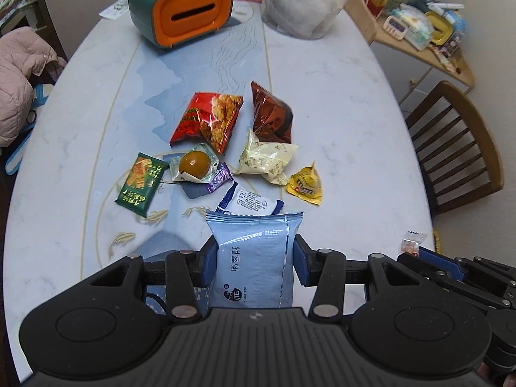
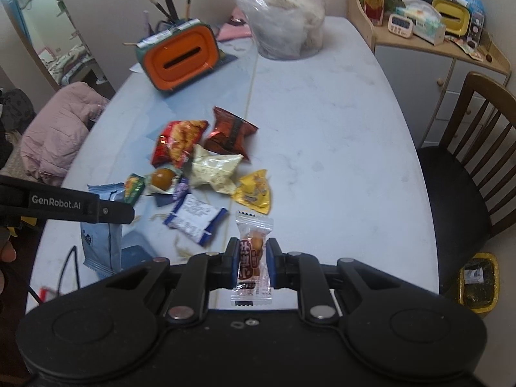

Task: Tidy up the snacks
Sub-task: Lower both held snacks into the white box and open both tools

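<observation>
Nearest the lens, left hand-held gripper point(image 1: 254, 258) clamped on a pale blue snack packet point(image 1: 254, 254), held upright above the bench point(image 1: 338, 103). Right hand-held gripper point(image 2: 253, 259) pinched narrow around a small clear-wrapped candy point(image 2: 252, 258), also upright. Just beyond, a white-and-blue packet point(image 1: 248, 201) flat on the bench. Farther out, clustered close: yellow pouch point(image 1: 304, 185), cream packet point(image 1: 266, 158), green packet point(image 1: 142, 183), red bag point(image 1: 206, 119), brown bag point(image 1: 271, 113). At the far end, an orange tissue box point(image 1: 183, 11).
</observation>
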